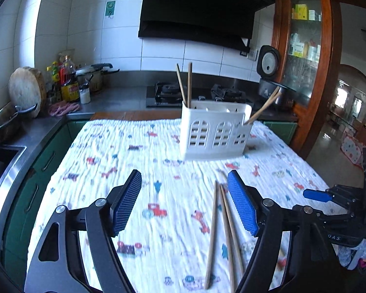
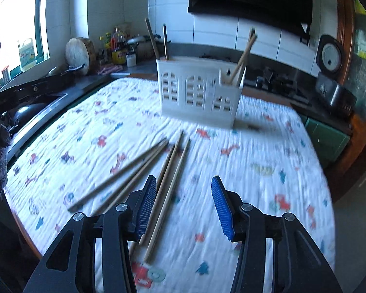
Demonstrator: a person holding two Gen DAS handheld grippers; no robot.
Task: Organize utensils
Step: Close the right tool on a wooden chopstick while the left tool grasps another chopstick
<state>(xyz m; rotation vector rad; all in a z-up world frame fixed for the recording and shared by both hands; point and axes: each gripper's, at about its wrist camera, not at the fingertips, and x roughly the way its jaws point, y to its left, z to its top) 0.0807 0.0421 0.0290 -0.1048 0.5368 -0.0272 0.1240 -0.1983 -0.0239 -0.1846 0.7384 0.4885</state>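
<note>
Presently, both grippers hang above a table draped in a printed cloth (image 1: 124, 161), each with jaws spread wide and nothing between them. The left gripper (image 1: 184, 204) has loose chopsticks (image 1: 222, 232) lying just inside its right finger (image 1: 241, 207), at about 4 o'clock in its view. The right gripper (image 2: 184, 207) sees four loose chopsticks (image 2: 158, 171) fanned on the cloth from 9 to 12 o'clock, two of them passing under or beside its left finger (image 2: 145, 207). The white utensil holder (image 2: 197, 90) stands upright at 12 o'clock, well apart from both tools, with one pair of chopsticks (image 1: 185, 85) in its left compartment and another pair (image 2: 241, 58) leaning out of its right one.

Risks, as judged: the sticks overlap, so closing on one may drag or roll its neighbour; thin round wood may pivot between the ribbed pads; the soft cloth could bunch under a low finger; a tilted stick may strike the holder's rim and tip it.
</note>
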